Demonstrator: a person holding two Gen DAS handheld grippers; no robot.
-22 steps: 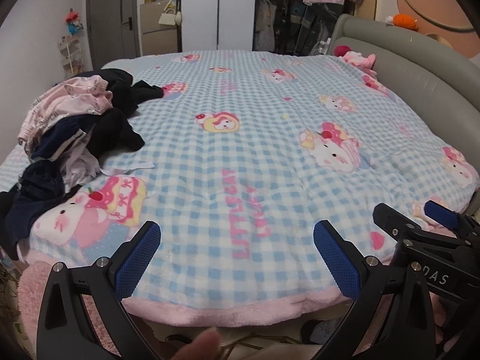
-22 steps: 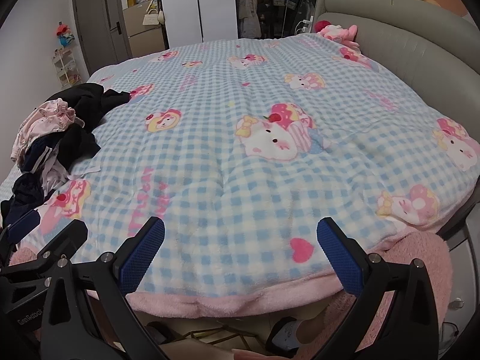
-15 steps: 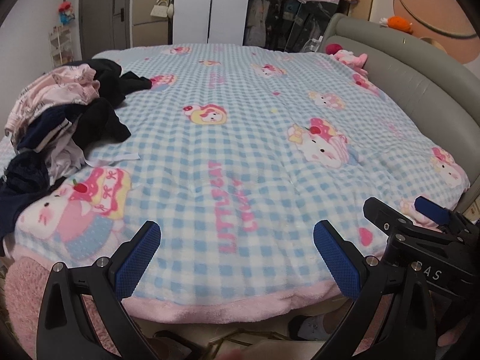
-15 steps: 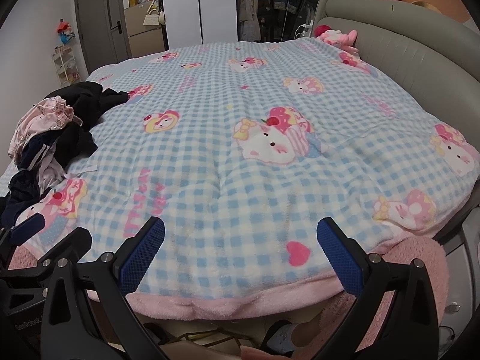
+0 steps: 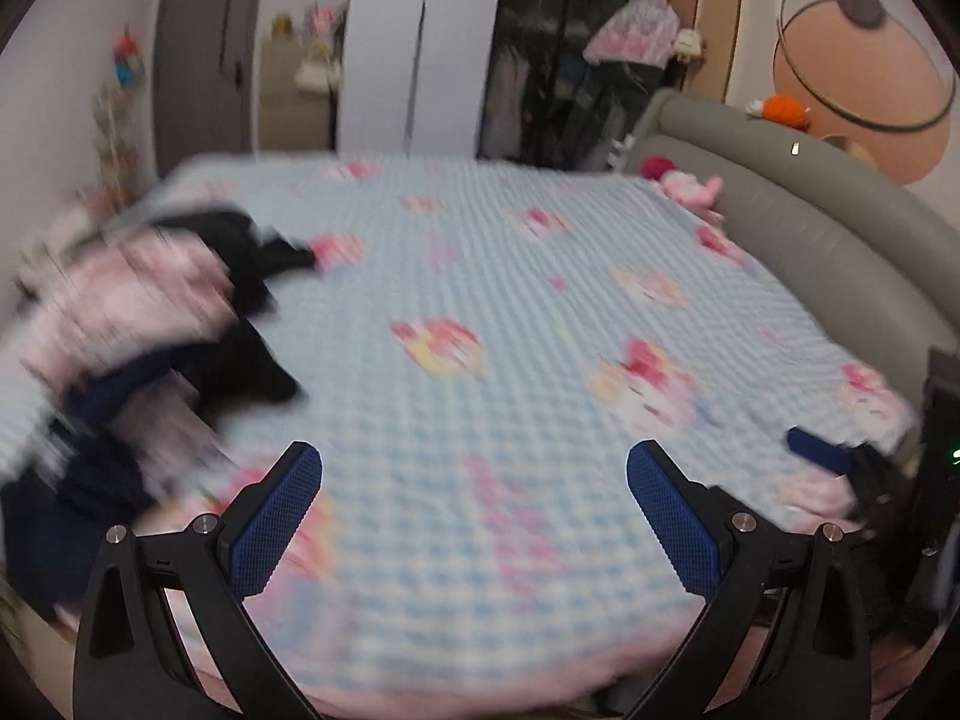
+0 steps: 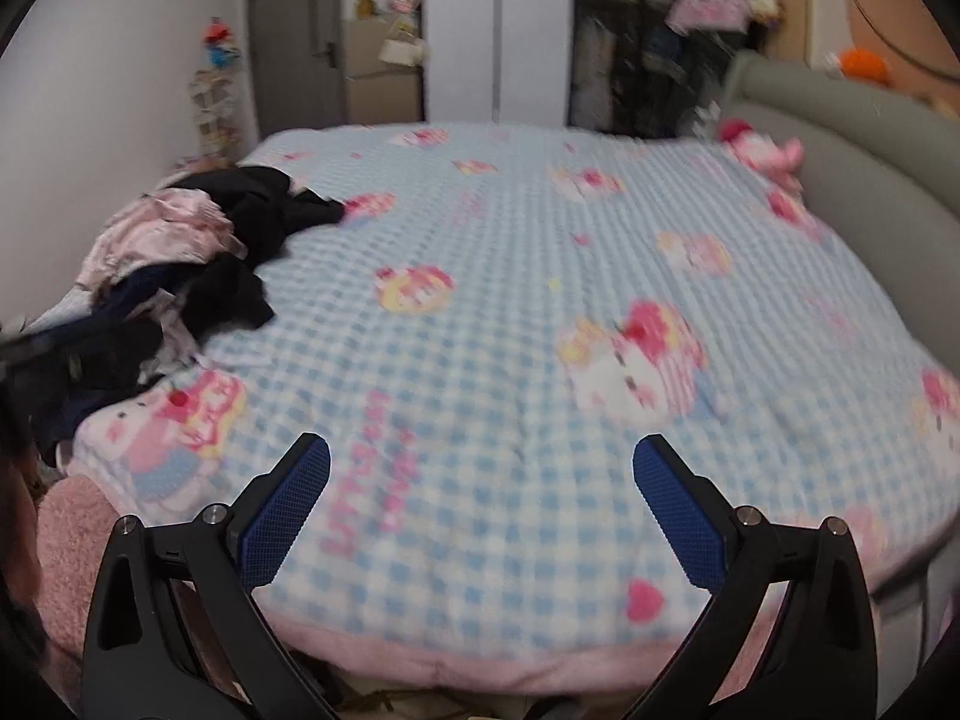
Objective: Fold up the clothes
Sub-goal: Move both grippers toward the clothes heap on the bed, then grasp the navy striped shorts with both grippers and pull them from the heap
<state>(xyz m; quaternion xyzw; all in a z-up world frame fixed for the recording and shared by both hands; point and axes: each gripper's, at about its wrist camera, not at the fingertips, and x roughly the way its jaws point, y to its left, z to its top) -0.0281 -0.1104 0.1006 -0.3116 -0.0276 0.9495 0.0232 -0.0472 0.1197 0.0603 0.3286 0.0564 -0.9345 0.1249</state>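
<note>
Both views blur. Left wrist: the left gripper [image 5: 474, 510], jaws spread and empty, now sits nearer the clothes pile [image 5: 150, 348] at the checked blanket's [image 5: 480, 312] left edge. Right wrist: the right gripper [image 6: 480, 504], likewise released, has swung left, showing more pile [image 6: 198, 264]; grey headboard [image 6: 852, 144] right, wardrobe [image 6: 462, 30] behind.

The bed [image 6: 870, 138] is covered edge to edge by a blue-checked cartoon blanket [image 6: 510, 312]. A heap of clothes [image 6: 180, 264], pink and dark, lies on its left side. A pink plush toy [image 6: 762, 150] rests near the grey headboard.
</note>
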